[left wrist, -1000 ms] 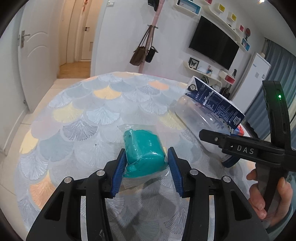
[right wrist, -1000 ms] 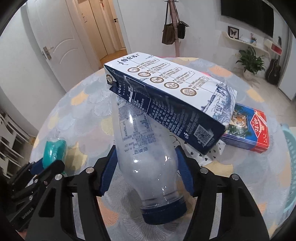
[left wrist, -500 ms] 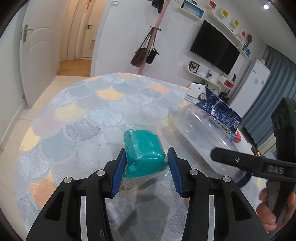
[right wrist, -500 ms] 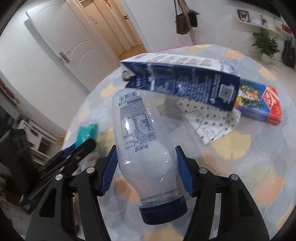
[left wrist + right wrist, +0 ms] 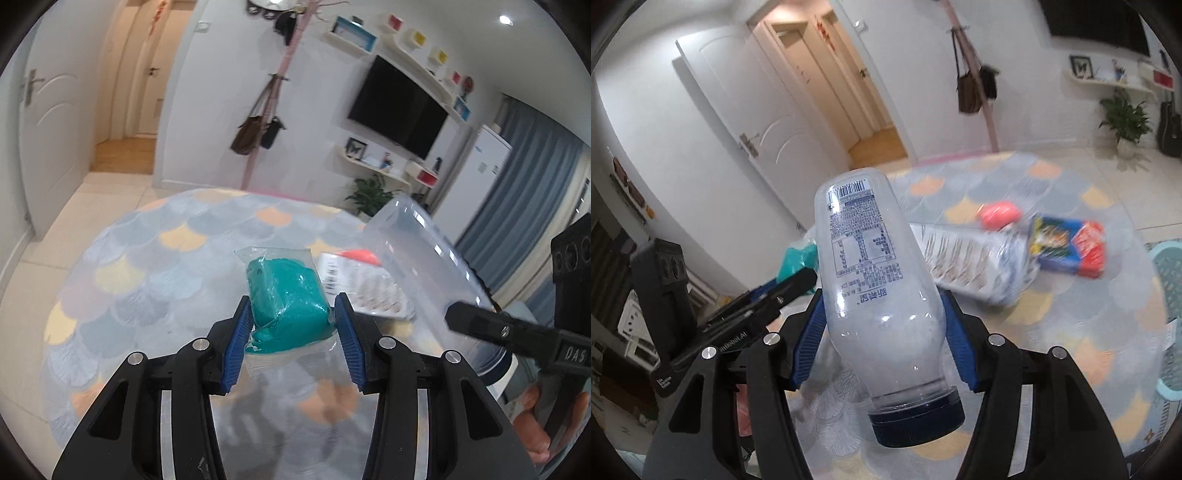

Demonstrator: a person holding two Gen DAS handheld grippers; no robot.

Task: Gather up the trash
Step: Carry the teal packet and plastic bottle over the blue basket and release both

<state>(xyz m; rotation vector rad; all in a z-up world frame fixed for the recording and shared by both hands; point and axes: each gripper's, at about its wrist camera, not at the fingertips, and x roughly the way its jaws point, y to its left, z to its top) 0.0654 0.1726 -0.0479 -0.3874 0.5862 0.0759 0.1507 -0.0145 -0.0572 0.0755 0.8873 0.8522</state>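
Left gripper (image 5: 291,325) clenched on a teal packet (image 5: 286,306), blue pads pressing both sides. Right gripper (image 5: 882,332) clamped around a clear plastic bottle (image 5: 875,291), cap toward camera.

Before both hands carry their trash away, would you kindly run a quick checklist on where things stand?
1. Left gripper shut on the teal packet: ok.
2. Right gripper shut on the plastic bottle: ok.
3. Bottle's dark cap on: ok.
4. Bottle clear of the table: ok.
5. Packet lifted off the table: cannot tell.
6. Trash bin located: cannot tell; only a teal basket shows at the edge.
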